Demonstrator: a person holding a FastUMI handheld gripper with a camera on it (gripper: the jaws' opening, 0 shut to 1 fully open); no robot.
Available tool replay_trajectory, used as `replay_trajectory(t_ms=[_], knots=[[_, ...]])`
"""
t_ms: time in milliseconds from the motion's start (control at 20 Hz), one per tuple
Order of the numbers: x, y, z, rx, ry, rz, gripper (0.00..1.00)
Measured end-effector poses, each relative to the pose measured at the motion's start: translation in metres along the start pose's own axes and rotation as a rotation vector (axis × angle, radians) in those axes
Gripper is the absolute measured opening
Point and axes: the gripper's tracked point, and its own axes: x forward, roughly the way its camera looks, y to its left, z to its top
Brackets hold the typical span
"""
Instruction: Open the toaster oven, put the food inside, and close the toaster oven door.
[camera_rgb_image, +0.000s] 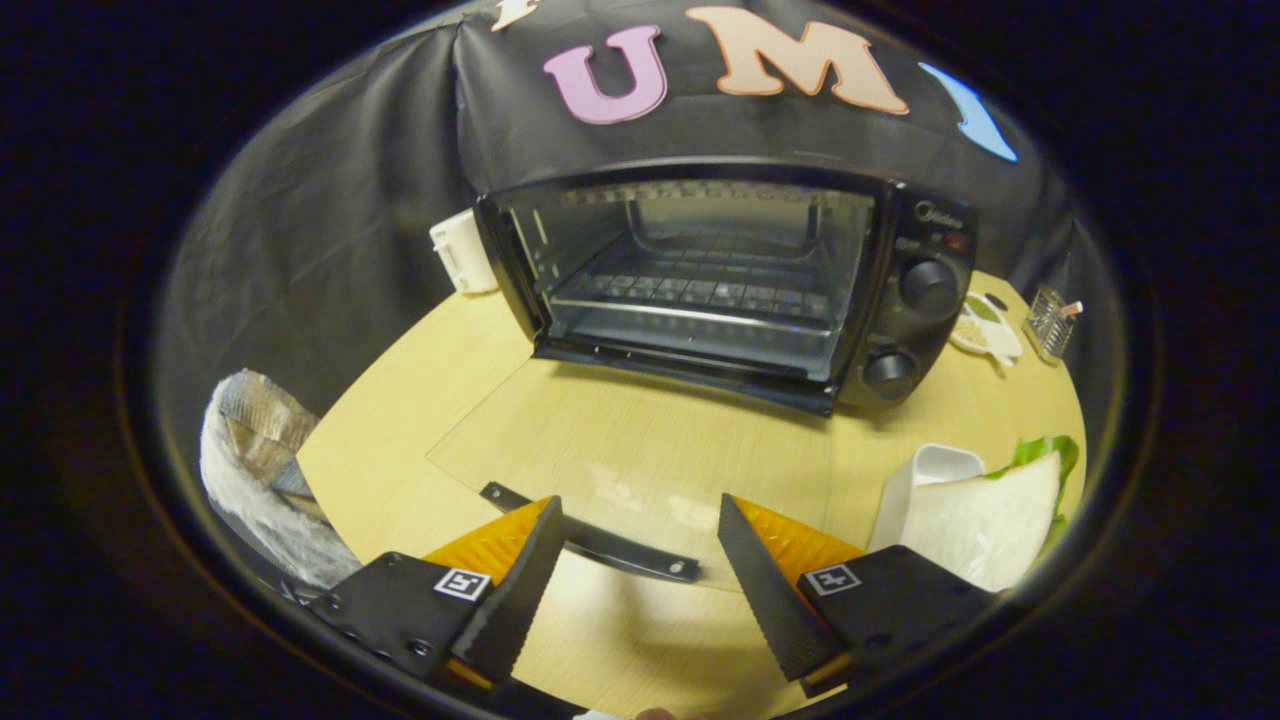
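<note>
A: Toaster oven (720, 280) first. Where is it placed?

B: Beyond the fingers, straight ahead, at the far side of the wooden table (400, 420). Its glass door (620, 450) is seen folded all the way down, flat toward the claw. The door handle (600, 540) is located just ahead of the fingertips, about level with the gap between them.

A: Inside?

B: A wire rack (700, 290) is seen in the cavity. Nothing is seen lying on it. Two knobs (928, 285) are stacked on the panel at the oven's right.

A: Food?

B: A slice of white bread (985, 520) with a green leaf (1045, 450) behind it is found just right of the right finger, in a white dish (925, 475). It is not touched by the claw.

A: Claw state?

B: The gripper (640, 570) is spread wide, released, nothing held. Only table and door glass are seen between the fingers (510, 590).

A: Rest?

B: A white box (460, 250) is seen left of the oven. A small plate (985, 325) and a clear cup (1050, 320) are placed to its right. Crumpled foil-like material (255, 450) is noted left of the left finger, off the table edge.
</note>
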Motion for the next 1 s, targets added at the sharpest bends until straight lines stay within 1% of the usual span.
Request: replay_trajectory(t_ms=[100,250,350,450,600,700,750,900,1000], knots=[[-0.013,-0.023,0.026,0.020,-0.085,-0.042,0.98],[-0.041,-0.070,0.061,0.046,-0.193,-0.144,0.98],[-0.063,-0.107,0.076,0.070,-0.245,-0.217,0.98],[-0.082,-0.149,0.078,0.084,-0.276,-0.298,0.98],[-0.105,-0.198,0.066,0.108,-0.275,-0.394,0.98],[-0.111,-0.220,0.051,0.147,-0.259,-0.422,0.98],[-0.110,-0.226,0.041,0.174,-0.238,-0.422,0.98],[-0.102,-0.234,0.010,0.241,-0.178,-0.410,0.98],[-0.094,-0.230,-0.008,0.260,-0.142,-0.383,0.98]])
